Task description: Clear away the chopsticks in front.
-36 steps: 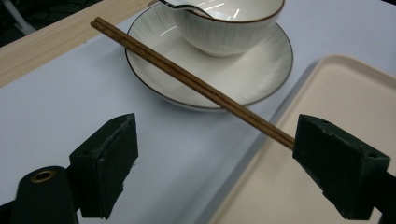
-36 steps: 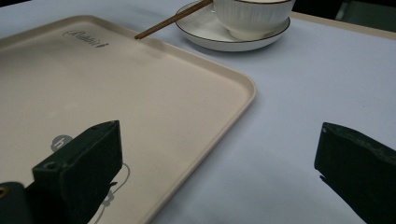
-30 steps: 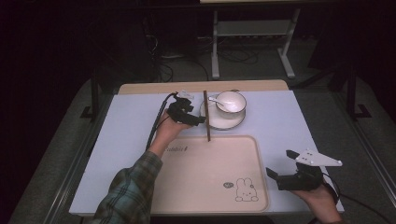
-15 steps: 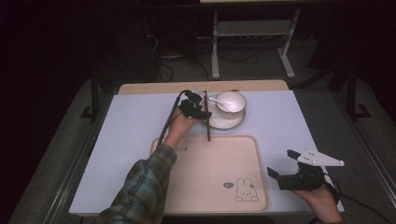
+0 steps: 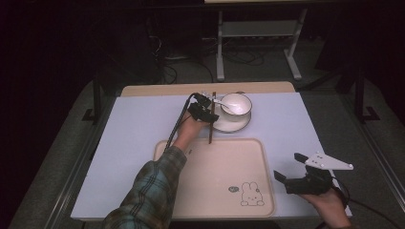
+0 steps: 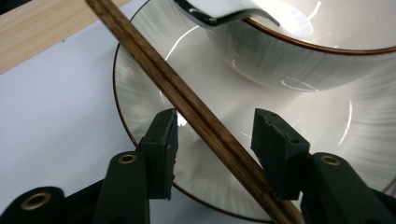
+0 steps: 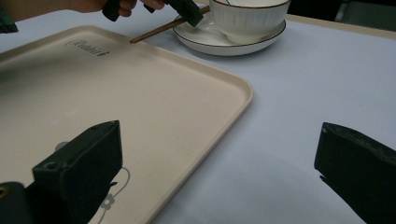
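Lower right of the high view: right gripper rests at the table's near edge, jaws spread wide and empty, parked clear of the tray, probably waiting its turn.

Mid-frame: the beige tray lies bare, likely the drop-off spot.

Upper centre: left gripper is at the chopsticks, which lean across the plate rim with one end reaching toward the tray. Its jaws have just been closing; the sticks lie between the pads, not yet pinched, gaps either side.

Farthest: bowl with spoon on the plate.
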